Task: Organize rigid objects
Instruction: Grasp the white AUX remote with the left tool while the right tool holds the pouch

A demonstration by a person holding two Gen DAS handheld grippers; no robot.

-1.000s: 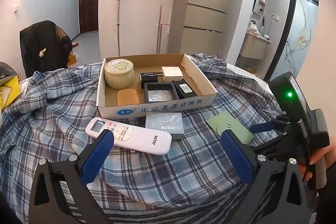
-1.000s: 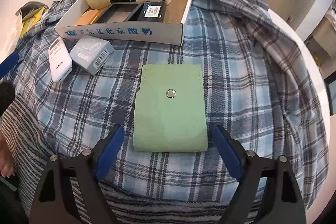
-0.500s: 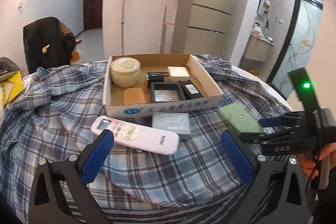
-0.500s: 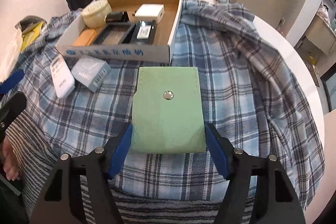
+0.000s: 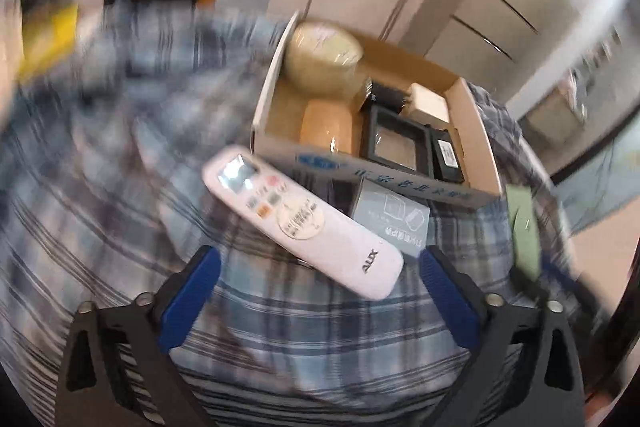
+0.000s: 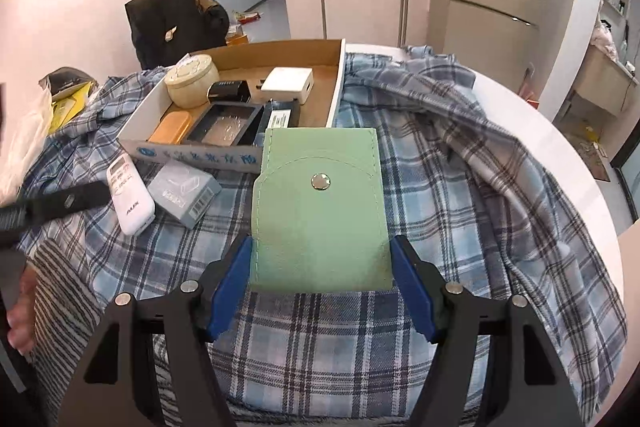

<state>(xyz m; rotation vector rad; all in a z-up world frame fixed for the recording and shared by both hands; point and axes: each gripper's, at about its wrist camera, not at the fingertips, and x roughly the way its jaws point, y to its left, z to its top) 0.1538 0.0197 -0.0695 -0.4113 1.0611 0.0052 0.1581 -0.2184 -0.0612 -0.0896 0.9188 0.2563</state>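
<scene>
Table: round, white, mostly draped by the cloth

Plaid cloth: blue and grey check, rumpled toward the far right; carries every item below

Cardboard tray: shallow, open-topped, blue print on its white front wall; sits at the far side of the cloth. Inside: round cream tin at far left, orange case in front of it, black open-topped box in the middle, white block behind, small black items between; right end of the tray floor bare

Green pouch: flat, stitched flap, one metal snap; raised off the cloth, its far edge overlapping the tray's front wall in the right wrist view

White remote: lies diagonally on the cloth just before the tray, display end toward it

Grey box: small carton, just beside the remote, touching or nearly touching the tray front

Right gripper: blue pads pressed on both side edges of the pouch's near end, holding it

Left gripper: jaws wide and closing; nothing gripped; the remote's near end lies beyond the tips; view motion-blurred
</scene>
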